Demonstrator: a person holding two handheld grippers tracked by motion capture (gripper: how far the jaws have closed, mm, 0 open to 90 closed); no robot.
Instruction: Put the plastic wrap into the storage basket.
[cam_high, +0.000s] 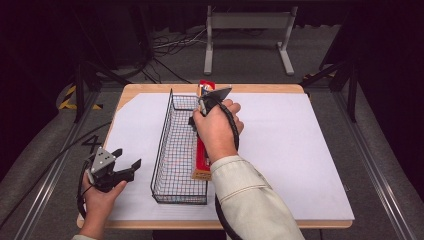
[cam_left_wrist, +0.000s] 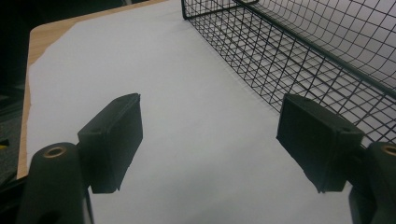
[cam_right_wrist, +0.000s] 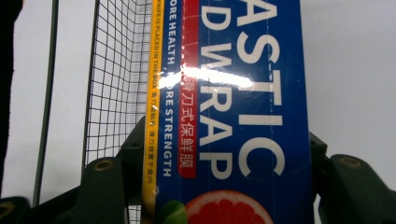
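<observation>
- plastic wrap box (cam_right_wrist: 233, 116) clamped across its width in the right tongs (cam_high: 202, 106), hanging over the right long rim of the wire basket (cam_high: 172, 150)
- left tongs (cam_high: 126, 166) wide open, empty, just left of the basket on the desk (cam_high: 300, 150)
- risk: the box's lower end looks set to catch the rim, so it could twist in the grip or tip the basket

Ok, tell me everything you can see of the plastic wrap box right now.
The plastic wrap box is a long, narrow carton, glossy blue with white "PLASTIC WRAP" lettering, a yellow edge strip, a red band with Chinese characters and a grapefruit slice picture. In the high view it runs lengthwise along the right wall of the wire basket, its near end brownish, its far end red. The right gripper is shut on it across its width. Whether it rests on the table or touches the basket is unclear.
</observation>
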